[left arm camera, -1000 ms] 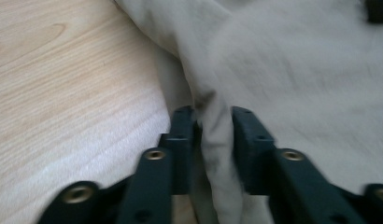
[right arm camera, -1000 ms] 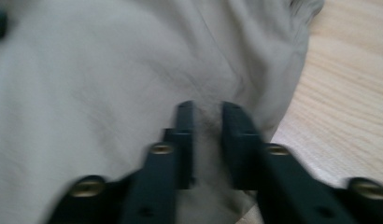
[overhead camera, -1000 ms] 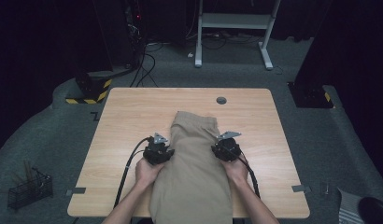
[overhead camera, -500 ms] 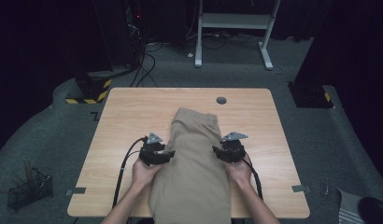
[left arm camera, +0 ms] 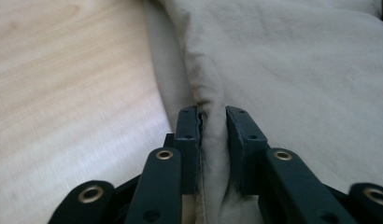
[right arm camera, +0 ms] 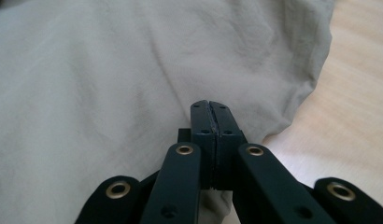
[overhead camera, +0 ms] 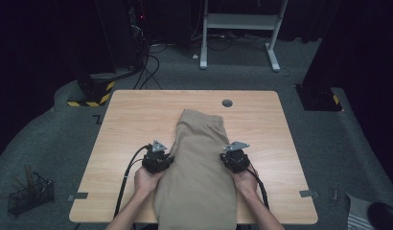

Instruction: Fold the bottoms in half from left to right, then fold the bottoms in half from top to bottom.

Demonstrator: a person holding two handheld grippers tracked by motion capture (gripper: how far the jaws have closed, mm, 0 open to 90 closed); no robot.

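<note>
A beige garment (overhead camera: 199, 167) lies lengthwise down the middle of the wooden table (overhead camera: 132, 120), its near end hanging over the front edge. My left gripper (overhead camera: 166, 160) is at the garment's left edge. In the left gripper view its jaws have just been closing and my left gripper (left arm camera: 213, 116) now pinches a raised fold of the garment (left arm camera: 297, 70). My right gripper (overhead camera: 227, 160) is at the right edge. Its jaws have also just been closing, and my right gripper (right arm camera: 210, 112) now has them pressed together over the garment (right arm camera: 110, 93), with no cloth visible between the tips.
A round cable hole (overhead camera: 227, 102) sits near the table's far edge. On the floor, a wire basket (overhead camera: 29, 194) stands at the left and a white desk frame (overhead camera: 237, 28) stands beyond the table. Bare wood lies on both sides of the garment.
</note>
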